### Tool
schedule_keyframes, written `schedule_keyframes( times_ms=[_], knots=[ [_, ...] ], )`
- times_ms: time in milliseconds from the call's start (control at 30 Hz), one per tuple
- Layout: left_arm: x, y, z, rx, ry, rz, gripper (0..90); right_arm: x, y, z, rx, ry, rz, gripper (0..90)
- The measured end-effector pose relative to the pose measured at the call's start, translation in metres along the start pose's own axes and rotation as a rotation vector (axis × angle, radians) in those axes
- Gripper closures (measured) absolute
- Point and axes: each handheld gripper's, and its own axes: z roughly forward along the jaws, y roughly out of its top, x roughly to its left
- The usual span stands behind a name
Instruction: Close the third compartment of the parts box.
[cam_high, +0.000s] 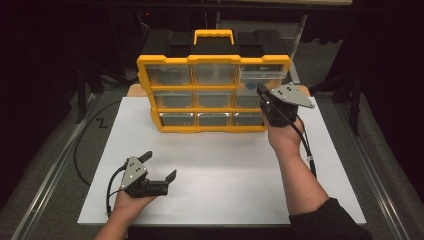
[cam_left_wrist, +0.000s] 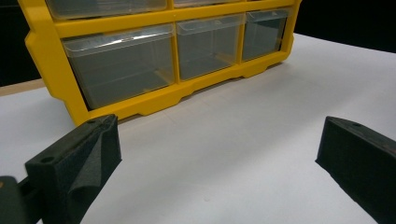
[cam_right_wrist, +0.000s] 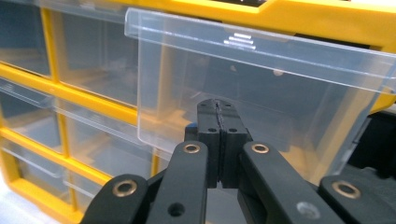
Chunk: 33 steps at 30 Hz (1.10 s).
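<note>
A yellow organizer (cam_high: 215, 60) with clear drawers stands upright at the back of the white sheet (cam_high: 225, 165). Its top right drawer (cam_high: 262, 74) is pulled partly out. My right gripper (cam_high: 261, 91) is at the front of that drawer. In the right gripper view the jaws (cam_right_wrist: 218, 109) are pressed together with their tips against the clear front of the drawer (cam_right_wrist: 280, 93); nothing shows between the pads. My left gripper (cam_high: 160, 165) rests low on the sheet at the front left, open and holding nothing. It (cam_left_wrist: 219, 135) faces the organizer's bottom row (cam_left_wrist: 154, 100).
The organizer has a yellow carry handle (cam_high: 214, 35) on its black top. The sheet's front edge (cam_high: 200, 223) is near the person's forearms. Metal rails (cam_high: 55, 170) run along both sides of the table. A black cable (cam_high: 80, 145) loops left of the sheet.
</note>
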Motion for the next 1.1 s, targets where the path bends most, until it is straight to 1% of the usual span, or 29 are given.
schedule_keyframes(
  times_ms=[33,100,167,300,400,633,700,867,933,1100],
  knots=[
    [0.000,0.000,0.000,-0.001,-0.001,0.000,0.3,-0.001,-0.001,0.001,0.003,0.001,0.012,90.0],
    [0.000,0.000,0.000,0.000,-0.002,0.001,0.3,-0.002,-0.001,0.004,0.008,-0.006,0.011,90.0],
    [0.000,0.000,0.000,0.000,-0.003,0.000,0.3,-0.004,0.000,0.006,0.009,-0.008,0.023,90.0],
    [0.000,0.000,0.000,0.004,-0.008,0.006,0.3,-0.006,0.002,0.011,0.016,-0.016,0.018,90.0],
    [-0.002,0.000,0.001,0.006,-0.014,0.010,0.3,-0.008,0.004,0.015,0.022,-0.021,0.027,90.0],
    [-0.001,0.000,0.001,0.005,-0.016,0.009,0.3,-0.010,0.007,0.022,0.034,-0.035,0.019,90.0],
    [-0.001,0.000,0.001,0.005,-0.016,0.009,0.3,-0.011,0.007,0.024,0.036,-0.036,0.025,90.0],
    [-0.001,0.000,0.001,0.005,-0.017,0.007,0.3,-0.013,0.009,0.030,0.043,-0.046,0.024,90.0],
    [-0.001,0.000,0.001,0.005,-0.017,0.007,0.3,-0.013,0.010,0.032,0.046,-0.046,0.027,90.0],
    [-0.001,0.000,0.001,0.006,-0.019,0.008,0.3,-0.013,0.012,0.033,0.046,-0.045,0.018,90.0]
  ],
)
